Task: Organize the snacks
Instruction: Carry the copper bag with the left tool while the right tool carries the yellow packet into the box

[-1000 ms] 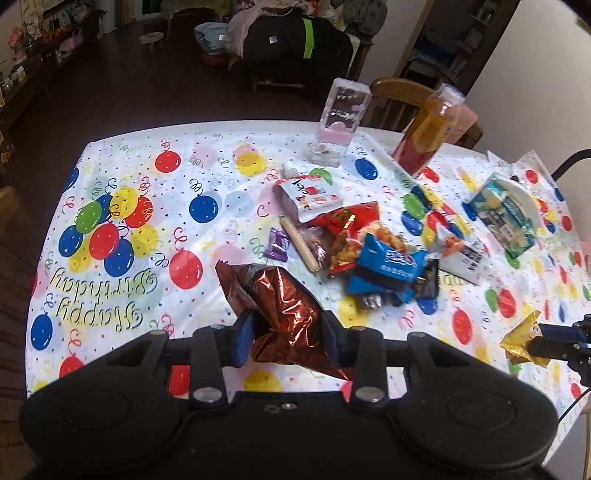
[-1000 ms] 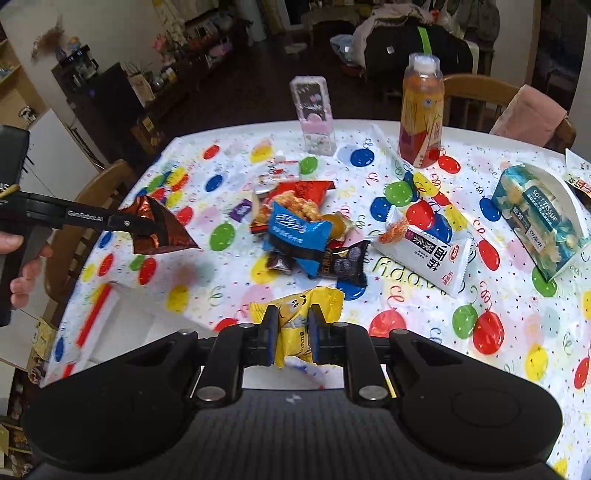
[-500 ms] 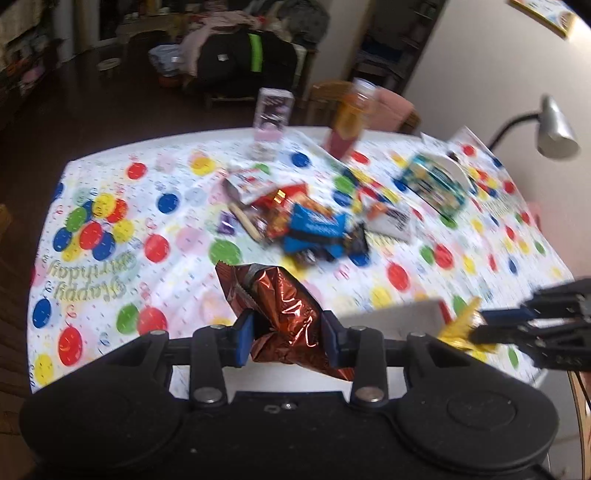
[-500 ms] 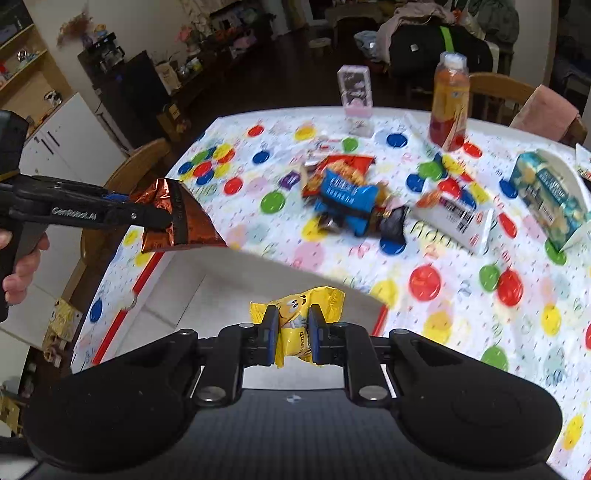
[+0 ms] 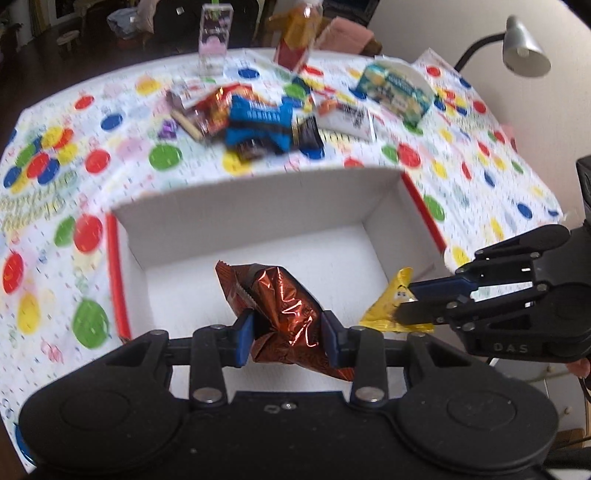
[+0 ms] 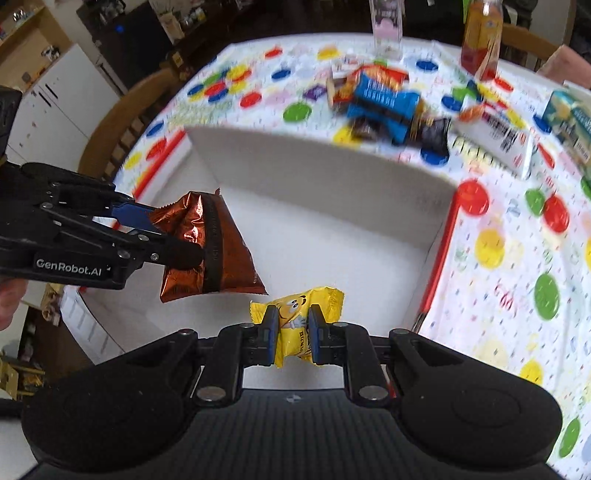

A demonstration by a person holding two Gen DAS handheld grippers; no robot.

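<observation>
Left gripper (image 5: 286, 334) clamped on a crinkled brown foil packet (image 5: 280, 310), jaws pinching its middle, long axis running forward and up from the jaws. Right gripper (image 6: 291, 338) likewise shut on a small yellow candy packet (image 6: 295, 314), held upright between the jaws. Both held above the open white box (image 5: 258, 210), its bare white floor directly beneath each packet, so the coming move probably just a release straight down. Yellow packet hanging toward the box's right wall, brown one nearer the middle; the two packets close beside each other but apart. Nothing between either packet and the box floor. Beyond the far wall, on the balloon-print tabletop (image 6: 517, 258): a heap of snacks (image 5: 258, 118) not yet sorted, a white carton (image 6: 502, 136), a tissue pack (image 5: 399, 88), an orange drink bottle (image 6: 480, 33).
</observation>
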